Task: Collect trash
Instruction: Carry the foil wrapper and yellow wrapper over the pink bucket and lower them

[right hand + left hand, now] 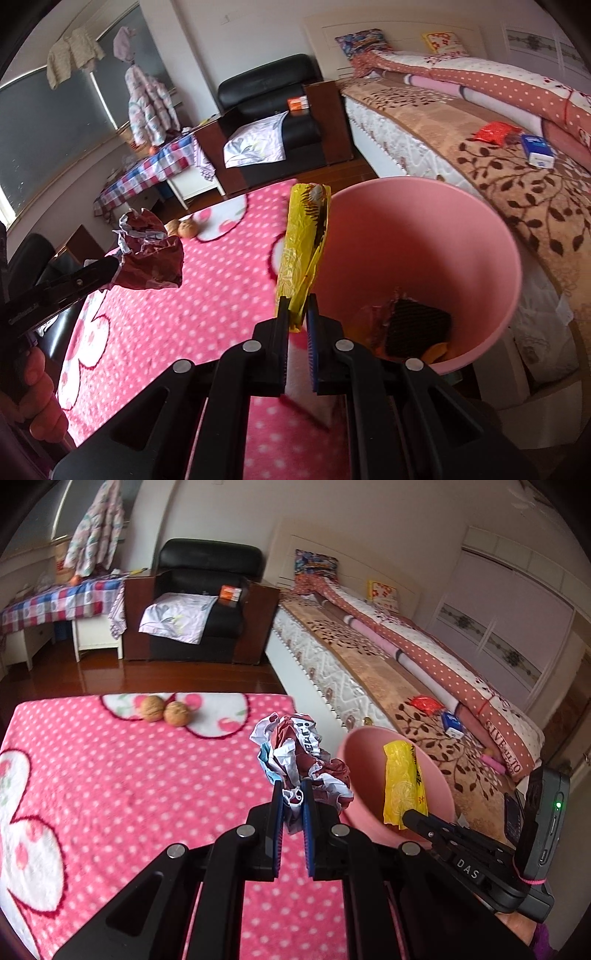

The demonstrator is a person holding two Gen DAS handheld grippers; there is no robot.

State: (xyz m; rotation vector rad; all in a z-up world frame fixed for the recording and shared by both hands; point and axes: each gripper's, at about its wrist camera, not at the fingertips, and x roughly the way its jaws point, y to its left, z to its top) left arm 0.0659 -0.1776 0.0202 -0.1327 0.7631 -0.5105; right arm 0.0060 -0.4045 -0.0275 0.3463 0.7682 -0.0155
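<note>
Over a pink polka-dot blanketed surface [110, 775], crumpled maroon-and-white paper [303, 753] is pinched by the left gripper [293, 805], a yellow plastic wrapper [303, 251] by the right gripper [297, 314]; release into the pink plastic bin [491, 258] is judged next.

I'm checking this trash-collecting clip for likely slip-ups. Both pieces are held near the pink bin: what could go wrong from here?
1. The right hand-held gripper pinches only the bottom tip of the yellow wrapper, which stands near the pink bin rim; it could drop outside.
2. The left hand-held gripper holds the crumpled paper by one edge, over the pink blanket, not the bin.
3. Two walnuts could be missed.
</note>
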